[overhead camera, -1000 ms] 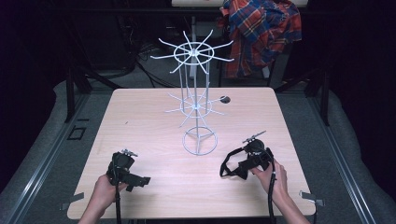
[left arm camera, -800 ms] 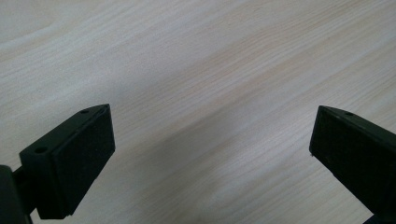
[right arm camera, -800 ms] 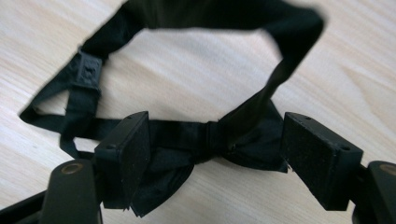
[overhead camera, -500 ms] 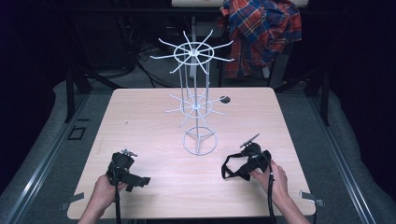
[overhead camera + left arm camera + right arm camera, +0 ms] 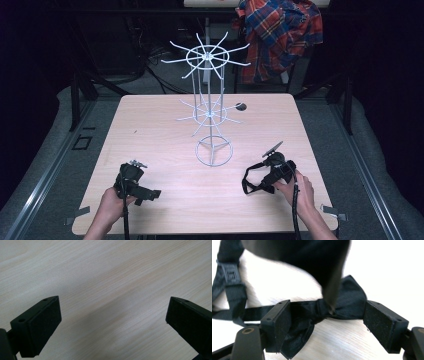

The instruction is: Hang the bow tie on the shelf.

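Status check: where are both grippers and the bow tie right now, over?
Left gripper open over bare table. Right gripper open, jaws straddling the black bow tie, not clamped. Wire rack mid-table, nothing on its hooks.

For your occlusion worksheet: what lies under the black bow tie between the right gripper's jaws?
Under the bow tie is bare wooden table. The patch directly beneath its knot and wings is covered, so anything there cannot be seen.

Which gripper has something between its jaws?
The right gripper: a black bow tie lies between its open jaws. The left gripper frames only bare table.
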### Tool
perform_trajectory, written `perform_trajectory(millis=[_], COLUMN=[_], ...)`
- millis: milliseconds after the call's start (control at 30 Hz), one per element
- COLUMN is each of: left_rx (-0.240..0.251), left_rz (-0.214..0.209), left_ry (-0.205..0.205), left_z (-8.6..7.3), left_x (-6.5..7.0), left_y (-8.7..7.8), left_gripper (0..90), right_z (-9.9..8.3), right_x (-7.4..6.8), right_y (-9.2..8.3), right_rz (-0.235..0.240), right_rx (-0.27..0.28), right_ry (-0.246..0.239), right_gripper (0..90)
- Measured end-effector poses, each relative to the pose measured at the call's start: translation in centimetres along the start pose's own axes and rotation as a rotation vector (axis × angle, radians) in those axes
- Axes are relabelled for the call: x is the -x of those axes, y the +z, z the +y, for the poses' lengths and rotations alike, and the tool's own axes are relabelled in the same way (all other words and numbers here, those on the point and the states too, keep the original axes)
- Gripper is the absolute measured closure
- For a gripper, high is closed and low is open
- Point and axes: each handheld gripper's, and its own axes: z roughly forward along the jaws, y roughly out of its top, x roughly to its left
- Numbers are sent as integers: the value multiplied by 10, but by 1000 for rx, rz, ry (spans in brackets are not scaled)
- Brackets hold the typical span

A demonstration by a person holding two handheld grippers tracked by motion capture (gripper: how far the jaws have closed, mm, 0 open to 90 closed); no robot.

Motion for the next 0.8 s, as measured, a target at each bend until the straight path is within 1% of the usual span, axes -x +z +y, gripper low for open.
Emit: perform_trajectory(millis=[33, 67, 100, 167, 233, 267, 300, 333, 367, 433, 467, 533, 567, 600, 633, 700, 733, 767, 800], left_rx=[0, 0, 0, 0, 0, 0, -1, -1, -1, 0, 0, -1, -1, -1, -1, -4, -4, -4, -4], left_rz=[0, 0, 0, 1, 0, 0, 0, 1, 1, 1, 0, 1, 0, 0, 1, 0, 0, 0, 0], left_ry=[0, 0, 0, 0, 0, -1, 0, 0, 0, 0, 0, 0, 0, 0, 0, 3, 3, 3, 3], left_z=[0, 0, 0, 0, 0, 0, 0, 0, 0, 0, 0, 0, 0, 0, 0, 0, 0, 0, 0], left_x=[0, 0, 0, 0, 0, 0, 0, 0, 0, 0, 0, 0, 0, 0, 0, 0, 0, 0, 0], left_y=[0, 0, 0, 0, 0, 0, 0, 0, 0, 0, 0, 0, 0, 0, 0, 0, 0, 0, 0], left_gripper=[2, 2, 2, 2, 2, 2, 2, 2, 2, 2, 2, 2, 2, 2, 2, 2, 2, 2, 2], right_z=[-1, -1, -2, -3, -4, -5, -5, -6, -5, -5, -6, -6, -6, -7, -8, -9, -8, -9, -10], right_x=[2, 4, 5, 9, 10, 12, 13, 13, 14, 15, 17, 19, 20, 22, 24, 26, 27, 28, 28], right_y=[-1, -2, -3, -5, -5, -5, -5, -3, -4, -3, -3, -3, -2, -3, -3, -3, -4, -4, -2], right_rz=[-1, -4, -2, -9, 7, 16, 25, 25, 29, 38, 49, 44, 54, 73, 88, 115, 120, 132, 147], right_rx=[6, 7, 16, 9, 9, -8, -12, -10, -34, -35, -23, -25, -14, -6, 4, 30, 21, 32, 65], right_ry=[12, 14, 29, 36, 75, 76, 81, 104, 93, 106, 113, 121, 128, 142, 147, 178, 175, 180, 212], right_gripper=[213, 199, 193, 178, 179, 185, 199, 223, 230, 243, 263, 272, 295, 353, 391, 484, 488, 485, 465])
